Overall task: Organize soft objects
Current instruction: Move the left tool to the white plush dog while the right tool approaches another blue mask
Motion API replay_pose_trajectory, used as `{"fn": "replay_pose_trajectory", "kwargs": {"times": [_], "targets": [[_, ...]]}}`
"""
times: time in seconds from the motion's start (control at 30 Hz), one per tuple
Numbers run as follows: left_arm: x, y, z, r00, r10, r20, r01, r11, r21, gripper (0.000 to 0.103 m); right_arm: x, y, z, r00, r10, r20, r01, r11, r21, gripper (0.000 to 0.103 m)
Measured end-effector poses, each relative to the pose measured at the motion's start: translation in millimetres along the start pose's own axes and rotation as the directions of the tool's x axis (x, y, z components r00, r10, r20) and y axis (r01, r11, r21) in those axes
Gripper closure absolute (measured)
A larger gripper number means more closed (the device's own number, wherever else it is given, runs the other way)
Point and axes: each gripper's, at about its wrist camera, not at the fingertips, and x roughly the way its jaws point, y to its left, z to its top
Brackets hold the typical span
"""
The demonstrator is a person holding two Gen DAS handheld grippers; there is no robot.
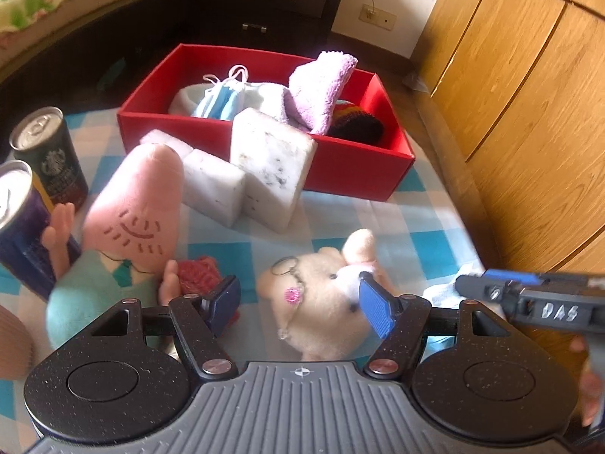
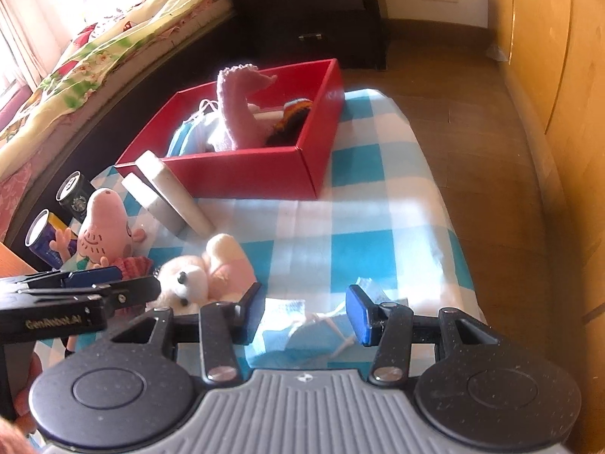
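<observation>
A red box (image 1: pixel 340 168) (image 2: pixel 242 174) at the far side of the checked cloth holds a purple towel (image 1: pixel 325 87) (image 2: pixel 236 109), face masks (image 1: pixel 223 100) and a dark knitted item (image 1: pixel 357 123). A cream plush pig (image 1: pixel 321 302) (image 2: pixel 189 283) lies on the cloth. My left gripper (image 1: pixel 300 304) is open, its pads on either side of the pig. My right gripper (image 2: pixel 304 312) is open above a blue face mask (image 2: pixel 302 333). A pink plush pig (image 1: pixel 132 219) (image 2: pixel 100 230) in a green top lies at the left, beside a small red knitted piece (image 1: pixel 198 270).
Three white sponge blocks (image 1: pixel 272 178) (image 2: pixel 166 193) lean against the box front. Two drink cans (image 1: pixel 49 155) (image 2: pixel 73 196) stand at the left. A wooden wardrobe (image 1: pixel 529 94) is to the right, a dark drawer unit (image 1: pixel 264 0) and a bed (image 2: pixel 75 56) behind.
</observation>
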Motion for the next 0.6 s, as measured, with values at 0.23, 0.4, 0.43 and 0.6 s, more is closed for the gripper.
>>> {"fn": "replay_pose_trajectory", "kwargs": {"times": [0.23, 0.4, 0.43, 0.6], "targets": [[20, -21, 10, 0.999, -0.026, -0.028, 0.027, 1.0, 0.012, 0.034, 5, 5, -3, 0.999, 0.022, -0.026, -0.023, 1.0, -0.011, 0.07], [39, -38, 11, 0.999, -0.009, -0.039, 0.011, 0.999, 0.052, 0.029, 7, -1, -6, 0.998, 0.036, -0.045, -0.037, 0.999, -0.008, 0.064], [42, -40, 10, 0.999, -0.002, -0.042, 0.004, 0.998, 0.059, 0.029, 6, -4, -7, 0.998, 0.038, -0.045, -0.038, 0.999, 0.0, 0.064], [52, -39, 0, 0.996, 0.071, -0.046, -0.066, 0.993, 0.1, 0.024, 5, -16, -8, 0.998, 0.039, -0.051, -0.037, 0.999, 0.035, 0.062]]}}
